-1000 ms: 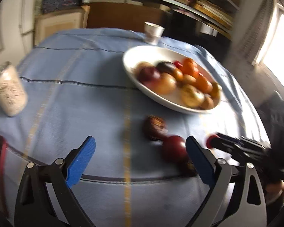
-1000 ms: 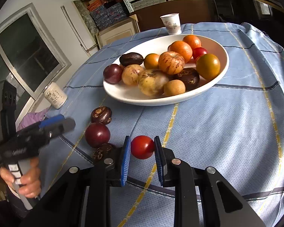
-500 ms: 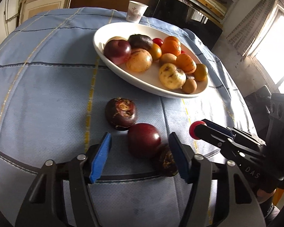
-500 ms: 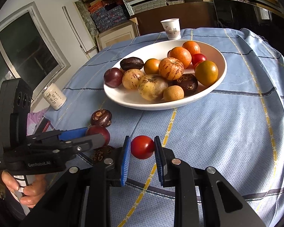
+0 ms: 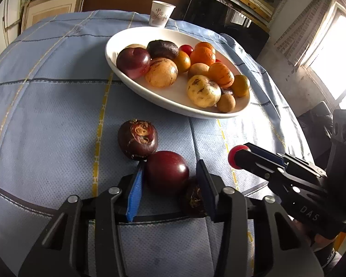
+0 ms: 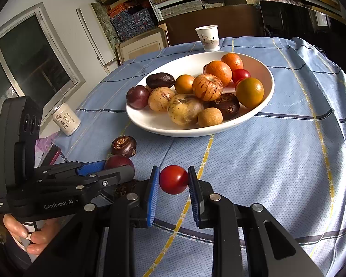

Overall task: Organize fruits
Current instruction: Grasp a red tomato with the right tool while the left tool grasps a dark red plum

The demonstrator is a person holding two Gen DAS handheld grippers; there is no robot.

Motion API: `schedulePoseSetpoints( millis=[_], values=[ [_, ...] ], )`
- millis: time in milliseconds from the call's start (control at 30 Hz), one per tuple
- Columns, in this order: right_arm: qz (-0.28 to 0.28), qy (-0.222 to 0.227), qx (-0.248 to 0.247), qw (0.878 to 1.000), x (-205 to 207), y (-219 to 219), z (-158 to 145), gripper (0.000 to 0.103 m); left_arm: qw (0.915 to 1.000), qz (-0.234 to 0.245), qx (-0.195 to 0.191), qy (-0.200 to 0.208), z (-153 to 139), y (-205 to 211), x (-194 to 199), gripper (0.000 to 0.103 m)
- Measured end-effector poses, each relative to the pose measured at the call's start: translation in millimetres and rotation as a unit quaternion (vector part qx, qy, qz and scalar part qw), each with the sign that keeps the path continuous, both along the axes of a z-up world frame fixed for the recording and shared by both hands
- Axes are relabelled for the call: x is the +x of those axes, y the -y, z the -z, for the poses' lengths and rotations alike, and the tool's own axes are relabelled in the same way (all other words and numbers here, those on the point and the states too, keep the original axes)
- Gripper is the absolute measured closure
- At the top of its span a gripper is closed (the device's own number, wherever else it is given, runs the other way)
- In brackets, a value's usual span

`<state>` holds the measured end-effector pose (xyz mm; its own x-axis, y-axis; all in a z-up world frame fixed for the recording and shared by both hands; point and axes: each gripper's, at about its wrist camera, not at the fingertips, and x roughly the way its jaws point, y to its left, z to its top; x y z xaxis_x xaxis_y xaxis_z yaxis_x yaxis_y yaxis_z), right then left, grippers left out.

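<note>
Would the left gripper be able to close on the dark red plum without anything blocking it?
Probably yes: the left gripper already straddles the dark red plum, though the brown fruit touching it sits against the right finger and may get nudged.

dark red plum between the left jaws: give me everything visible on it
The plum is round, smooth and glossy, deep maroon with window glare on its upper right. It sits on the blue checked tablecloth, outside the white bowl. The left gripper brackets it: the blue left pad looks to touch its side, while the right pad shows a small gap, so it is not clamped yet. A rough brown fruit touches it behind, and another dark fruit sits against its near right side. No stem or damage is visible.
</note>
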<state>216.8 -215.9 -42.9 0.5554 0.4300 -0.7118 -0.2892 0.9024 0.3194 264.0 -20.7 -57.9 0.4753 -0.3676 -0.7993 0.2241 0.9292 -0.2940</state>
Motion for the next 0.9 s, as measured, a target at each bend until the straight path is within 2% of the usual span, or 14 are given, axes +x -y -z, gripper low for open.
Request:
schedulePoseSetpoints(
  millis=[33,367,700,900],
  values=[
    [0.000,0.000,0.000,1.000,0,0,0,0.077,1.0000,-0.003,0.004,0.002,0,0,0,0.068],
    [0.001,0.003,-0.007,1.000,1,0,0,0.077,0.9998,-0.005,0.019,0.010,-1,0,-3,0.068],
    [0.009,0.023,-0.017,1.000,-2,-2,0,0.077,0.9974,-0.015,0.047,0.052,-15,1,-16,0.068],
    [0.013,0.034,-0.012,0.999,-7,-3,-2,0.077,0.9958,-0.015,0.050,0.075,-25,0,-27,0.068]
  ],
)
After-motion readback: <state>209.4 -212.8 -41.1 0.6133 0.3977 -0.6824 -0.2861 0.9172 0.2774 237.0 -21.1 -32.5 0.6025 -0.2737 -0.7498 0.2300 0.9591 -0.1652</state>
